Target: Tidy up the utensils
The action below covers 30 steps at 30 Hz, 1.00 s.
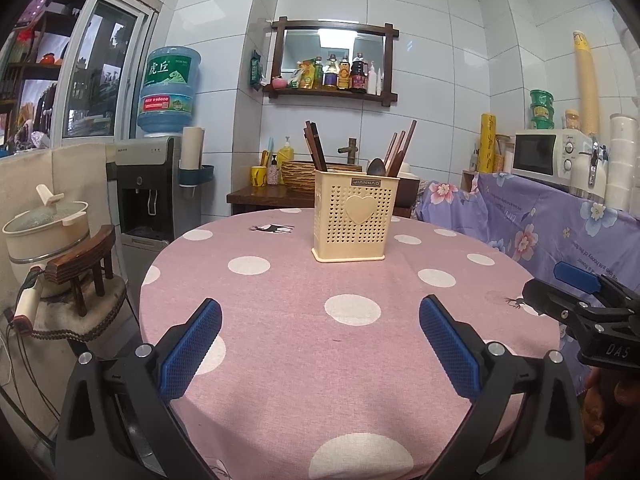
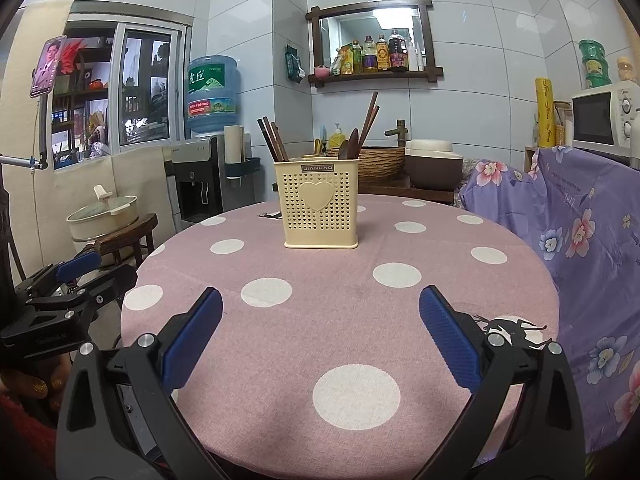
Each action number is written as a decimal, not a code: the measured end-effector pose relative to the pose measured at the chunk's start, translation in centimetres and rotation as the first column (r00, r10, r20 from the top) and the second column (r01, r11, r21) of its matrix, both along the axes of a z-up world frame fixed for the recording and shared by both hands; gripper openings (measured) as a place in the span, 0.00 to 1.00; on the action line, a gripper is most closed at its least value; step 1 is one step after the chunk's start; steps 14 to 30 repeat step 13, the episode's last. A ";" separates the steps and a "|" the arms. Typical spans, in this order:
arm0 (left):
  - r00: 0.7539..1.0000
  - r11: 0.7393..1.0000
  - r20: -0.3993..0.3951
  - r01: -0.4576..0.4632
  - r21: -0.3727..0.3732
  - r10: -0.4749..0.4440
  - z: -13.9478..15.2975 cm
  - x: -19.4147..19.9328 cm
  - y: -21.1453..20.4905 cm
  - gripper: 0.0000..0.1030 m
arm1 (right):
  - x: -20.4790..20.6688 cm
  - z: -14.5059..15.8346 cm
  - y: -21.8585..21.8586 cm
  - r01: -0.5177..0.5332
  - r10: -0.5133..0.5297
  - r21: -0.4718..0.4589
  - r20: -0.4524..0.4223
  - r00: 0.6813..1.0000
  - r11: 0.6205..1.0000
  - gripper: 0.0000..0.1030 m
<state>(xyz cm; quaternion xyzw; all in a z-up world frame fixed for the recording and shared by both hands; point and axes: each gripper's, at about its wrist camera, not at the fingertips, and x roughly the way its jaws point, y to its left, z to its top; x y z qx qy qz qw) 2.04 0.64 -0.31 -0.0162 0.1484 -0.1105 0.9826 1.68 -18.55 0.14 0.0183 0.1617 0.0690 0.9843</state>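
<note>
A cream perforated utensil holder (image 1: 352, 220) with a heart on its front stands upright at the far side of the round pink polka-dot table (image 1: 280, 360). Dark wooden chopsticks (image 1: 314, 144) and a dark spoon (image 1: 375, 166) stick out of it. It also shows in the right wrist view (image 2: 320, 210), with chopsticks (image 2: 274, 140) and a spoon (image 2: 353, 142). My left gripper (image 1: 320, 320) is open and empty over the near table edge. My right gripper (image 2: 320, 312) is open and empty, also well short of the holder. Each gripper shows at the other view's side: the right one (image 1: 568, 292), the left one (image 2: 80, 272).
A purple floral cloth (image 2: 592, 232) covers furniture right of the table, with a microwave (image 1: 540, 156) on it. A water dispenser (image 1: 148, 188) and a pot on a wooden stool (image 1: 48, 232) stand to the left. A wooden counter with a woven basket (image 2: 380, 160) is behind the table.
</note>
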 end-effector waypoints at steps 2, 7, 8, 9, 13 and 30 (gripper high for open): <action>1.000 1.000 -0.004 -0.002 -0.003 0.002 0.0 0.1 0.1 0.95 | 0.0 0.0 0.0 0.000 0.000 0.002 0.001 1.000 1.000 0.94; 1.000 1.000 -0.014 -0.006 -0.007 0.006 -0.1 0.2 0.2 0.95 | 0.0 -0.1 0.0 0.000 0.000 0.003 -0.003 1.000 1.000 0.94; 1.000 1.000 -0.015 -0.008 -0.009 0.007 -0.1 0.2 0.2 0.95 | 0.0 -0.2 0.0 0.000 0.000 0.004 -0.005 1.000 1.000 0.94; 1.000 1.000 -0.015 -0.009 -0.011 0.009 -0.1 0.2 0.2 0.95 | 0.0 -0.2 0.1 0.000 0.000 0.004 -0.006 1.000 1.000 0.94; 1.000 1.000 -0.023 -0.013 -0.013 0.012 -0.2 0.3 0.3 0.95 | 0.0 -0.2 0.0 -0.001 0.001 0.007 -0.008 1.000 1.000 0.94; 1.000 1.000 -0.023 -0.013 -0.013 0.012 -0.2 0.3 0.3 0.95 | 0.0 -0.2 0.0 -0.001 0.001 0.007 -0.008 1.000 1.000 0.94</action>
